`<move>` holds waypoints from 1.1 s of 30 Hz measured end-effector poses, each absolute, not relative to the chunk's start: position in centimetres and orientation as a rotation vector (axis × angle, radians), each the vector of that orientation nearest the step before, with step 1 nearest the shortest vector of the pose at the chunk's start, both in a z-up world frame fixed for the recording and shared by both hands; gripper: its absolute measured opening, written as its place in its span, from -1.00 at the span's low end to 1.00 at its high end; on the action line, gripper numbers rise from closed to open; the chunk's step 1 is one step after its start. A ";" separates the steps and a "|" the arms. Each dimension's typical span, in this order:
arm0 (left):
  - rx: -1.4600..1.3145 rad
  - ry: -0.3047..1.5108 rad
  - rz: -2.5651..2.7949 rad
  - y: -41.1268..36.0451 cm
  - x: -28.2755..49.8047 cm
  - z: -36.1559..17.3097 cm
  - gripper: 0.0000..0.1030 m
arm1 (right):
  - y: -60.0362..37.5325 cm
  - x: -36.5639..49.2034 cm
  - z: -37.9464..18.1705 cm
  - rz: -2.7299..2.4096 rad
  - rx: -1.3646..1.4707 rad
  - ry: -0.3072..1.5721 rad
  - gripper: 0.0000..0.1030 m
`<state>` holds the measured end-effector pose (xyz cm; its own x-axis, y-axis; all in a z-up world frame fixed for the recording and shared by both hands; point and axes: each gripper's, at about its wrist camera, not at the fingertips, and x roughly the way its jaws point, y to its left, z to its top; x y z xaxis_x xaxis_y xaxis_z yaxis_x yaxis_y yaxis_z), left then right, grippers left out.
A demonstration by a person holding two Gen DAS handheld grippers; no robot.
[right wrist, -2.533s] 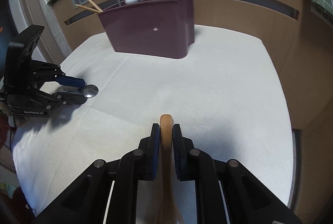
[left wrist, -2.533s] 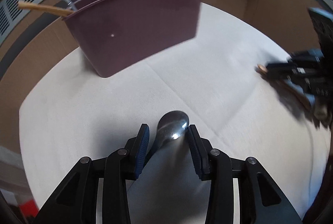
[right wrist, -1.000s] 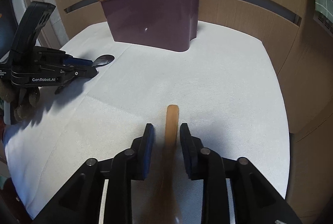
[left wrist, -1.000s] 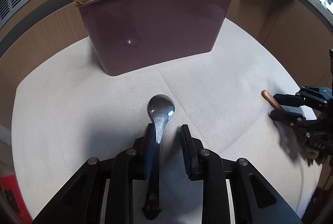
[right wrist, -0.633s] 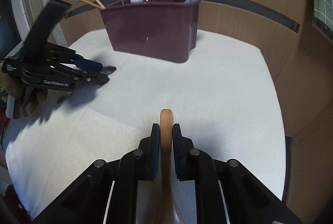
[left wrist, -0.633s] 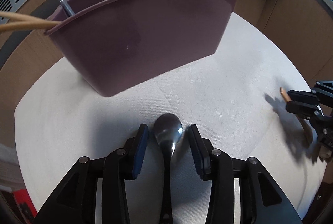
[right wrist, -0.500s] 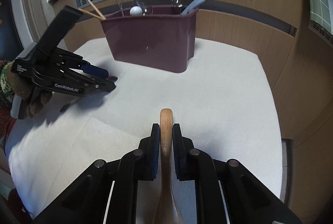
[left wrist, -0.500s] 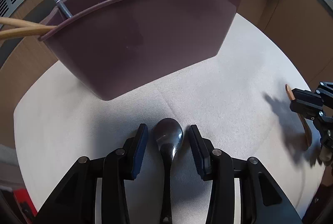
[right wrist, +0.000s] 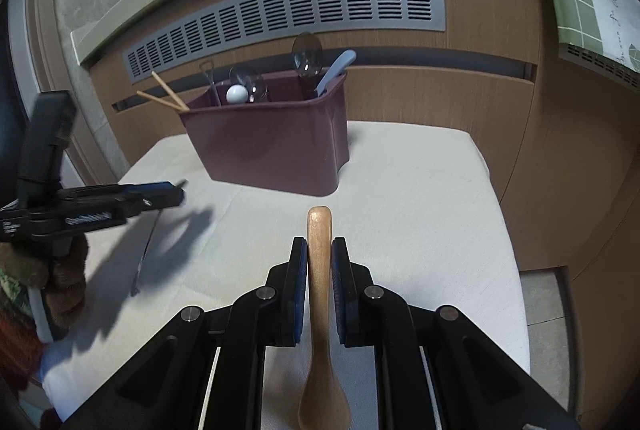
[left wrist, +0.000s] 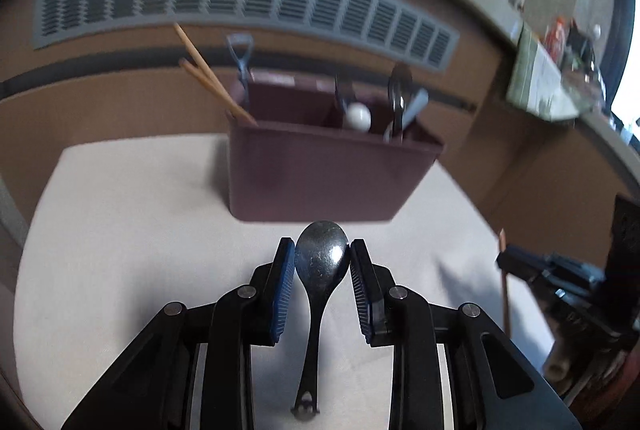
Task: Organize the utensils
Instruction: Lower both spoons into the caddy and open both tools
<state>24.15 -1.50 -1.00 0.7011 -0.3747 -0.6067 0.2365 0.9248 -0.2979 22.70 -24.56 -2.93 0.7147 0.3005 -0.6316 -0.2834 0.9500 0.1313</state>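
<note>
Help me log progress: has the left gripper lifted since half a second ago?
Yes. The left gripper, gripping the metal spoon, has risen: the maroon caddy now sits lower and farther, its compartments visible from above.

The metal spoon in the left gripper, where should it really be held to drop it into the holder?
Probably on the thin handle, from the side. The metal spoon is pinched across its rounded bowl, handle hanging down, by the left gripper. A handle grip would likely slip less above the maroon holder.
</note>
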 end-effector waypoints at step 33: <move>-0.412 0.178 -0.277 2.3 28.2 15.3 -0.44 | -21.9 27.2 17.3 0.356 0.027 0.195 -0.79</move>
